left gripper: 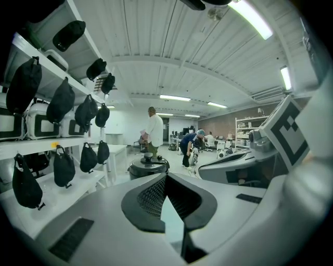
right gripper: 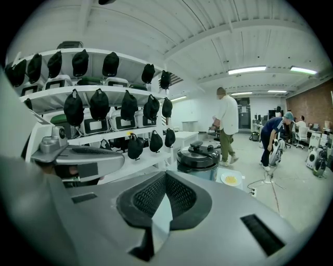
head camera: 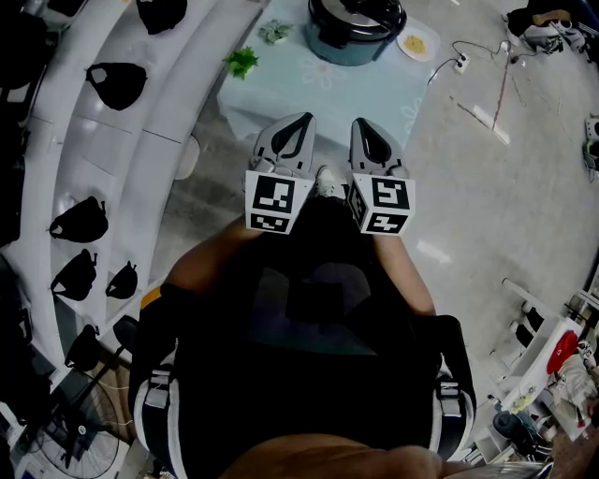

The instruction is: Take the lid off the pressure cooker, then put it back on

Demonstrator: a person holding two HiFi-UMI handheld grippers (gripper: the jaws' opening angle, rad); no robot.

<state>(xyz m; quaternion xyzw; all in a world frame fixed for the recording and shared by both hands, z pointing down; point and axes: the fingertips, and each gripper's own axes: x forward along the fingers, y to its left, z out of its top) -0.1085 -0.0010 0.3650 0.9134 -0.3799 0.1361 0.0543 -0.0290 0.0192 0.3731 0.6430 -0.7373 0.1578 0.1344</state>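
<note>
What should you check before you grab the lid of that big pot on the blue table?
1. Black lid sits on the round dark pressure cooker: ok.
2. Left gripper empty, jaws together: ok.
3. Right gripper empty, jaws together: ok.
4. Jaws open for grabbing: not ok.
5. Grippers at the cooker: not ok, both well short of it.
6. Lid locked or loose: cannot tell.
</note>
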